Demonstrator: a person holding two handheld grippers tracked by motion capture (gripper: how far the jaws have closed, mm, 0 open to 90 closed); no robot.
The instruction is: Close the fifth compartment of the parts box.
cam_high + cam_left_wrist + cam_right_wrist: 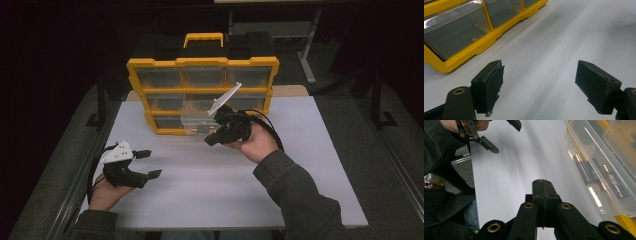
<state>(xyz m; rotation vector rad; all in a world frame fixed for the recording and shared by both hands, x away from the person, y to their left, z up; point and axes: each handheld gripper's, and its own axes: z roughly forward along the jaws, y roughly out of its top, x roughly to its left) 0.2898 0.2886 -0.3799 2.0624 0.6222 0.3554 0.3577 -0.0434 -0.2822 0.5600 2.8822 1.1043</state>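
Holding our right gripper [209, 140] closed and empty, we are hovering just beside the pulled-out clear plastic drawer [197, 120] of the yellow organiser [202, 62].

Dim room, black at the frame edges; the white table [210, 175] glows centre frame, with glare streaking the clear drawer [599, 170] at right.

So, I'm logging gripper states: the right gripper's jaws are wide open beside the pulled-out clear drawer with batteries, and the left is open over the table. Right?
Not quite. The right gripper is shut, its jaws pressed together with nothing between them, as the right gripper view shows. The rest holds: it sits beside the pulled-out clear drawer holding batteries, and the left gripper is open over the table.
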